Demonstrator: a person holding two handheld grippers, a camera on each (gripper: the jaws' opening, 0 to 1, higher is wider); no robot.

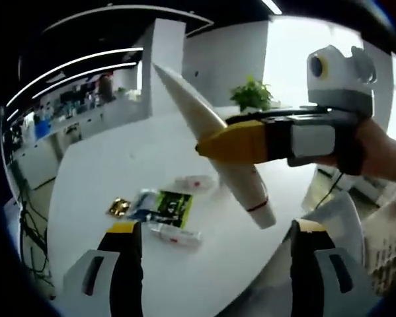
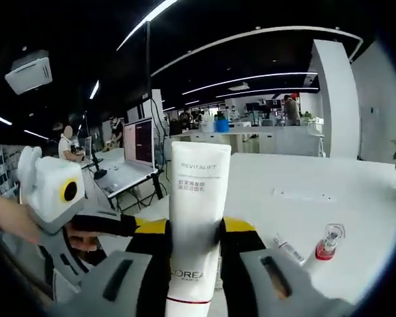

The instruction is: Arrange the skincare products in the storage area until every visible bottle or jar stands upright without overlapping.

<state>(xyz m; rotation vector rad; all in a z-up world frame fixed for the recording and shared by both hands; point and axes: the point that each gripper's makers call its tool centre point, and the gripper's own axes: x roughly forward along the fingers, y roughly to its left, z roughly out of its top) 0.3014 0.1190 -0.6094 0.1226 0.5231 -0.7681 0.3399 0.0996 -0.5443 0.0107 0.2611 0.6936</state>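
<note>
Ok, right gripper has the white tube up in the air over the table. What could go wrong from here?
1. The right gripper clamps the white tube near its middle while it hangs tilted above the table; it could pivot or slip in the jaws.
2. On its narrow cap, the long tube may topple when released.
3. Several products lie flat below, a small tube and a green packet; setting down there risks overlap.

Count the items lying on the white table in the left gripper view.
4: a gold sachet, a green-black packet beside it, a red-marked tube beyond, and a nearer white tube closest to the camera. The held tube may hide more.
</note>
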